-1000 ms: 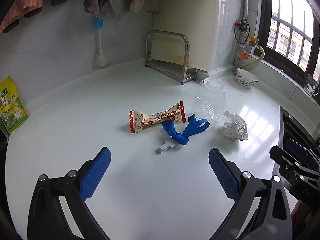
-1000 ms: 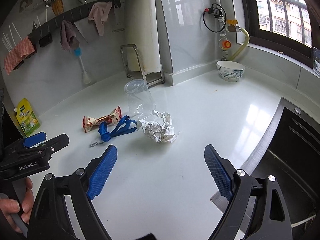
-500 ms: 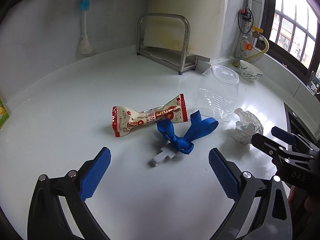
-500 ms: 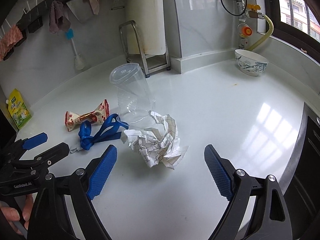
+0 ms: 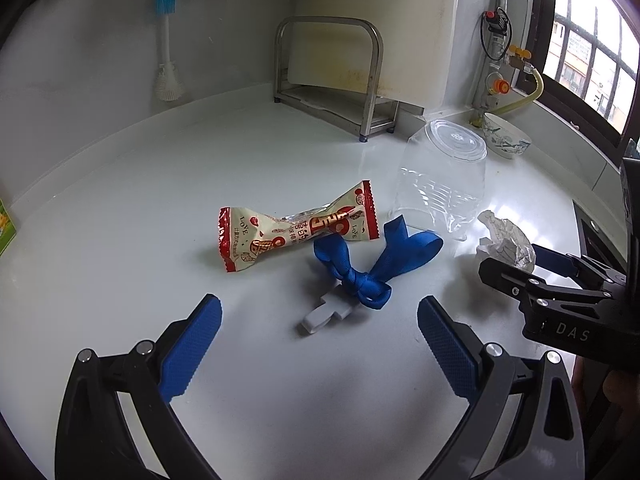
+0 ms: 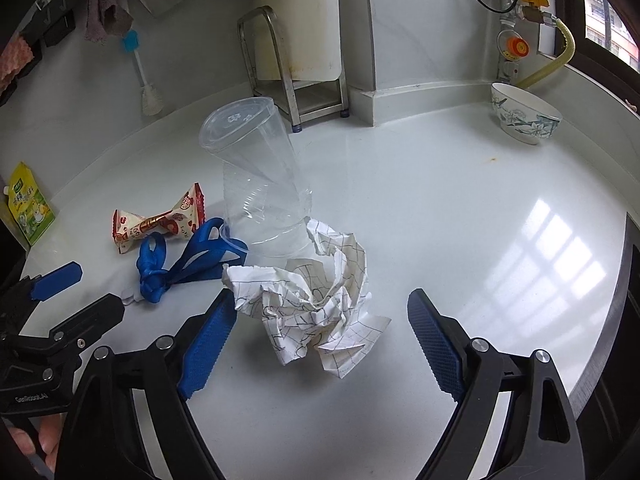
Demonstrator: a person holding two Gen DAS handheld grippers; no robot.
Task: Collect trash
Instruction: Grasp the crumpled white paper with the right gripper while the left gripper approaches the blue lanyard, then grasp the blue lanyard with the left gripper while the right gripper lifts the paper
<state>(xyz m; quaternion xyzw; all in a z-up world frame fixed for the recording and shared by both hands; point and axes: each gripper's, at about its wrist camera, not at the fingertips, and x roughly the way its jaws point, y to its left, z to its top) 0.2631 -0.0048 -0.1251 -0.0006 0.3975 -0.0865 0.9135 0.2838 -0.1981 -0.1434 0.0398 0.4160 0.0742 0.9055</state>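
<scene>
On the white counter lie a red-and-cream snack wrapper (image 5: 296,226), a knotted blue ribbon (image 5: 370,264) with a white clip (image 5: 326,314), an upturned clear plastic cup (image 5: 442,176) and a crumpled checked paper ball (image 6: 316,296). My left gripper (image 5: 318,330) is open, its fingers either side of the clip, just short of it. My right gripper (image 6: 320,328) is open around the near part of the paper ball. The wrapper (image 6: 158,222), ribbon (image 6: 180,264) and cup (image 6: 260,184) lie behind and left of the ball. The paper (image 5: 506,242) shows partly behind the right gripper.
A steel rack (image 5: 332,80) and a white board stand at the back wall, with a hanging brush (image 5: 166,52). A patterned bowl (image 6: 524,118) sits far right near a gas valve. A green packet (image 6: 28,204) leans at the left. A dark sink edge (image 6: 616,320) runs on the right.
Both grippers have moved forward and lower towards the trash. The paper ball now lies between the right fingers, and the clip and ribbon are nearer the left fingers.
</scene>
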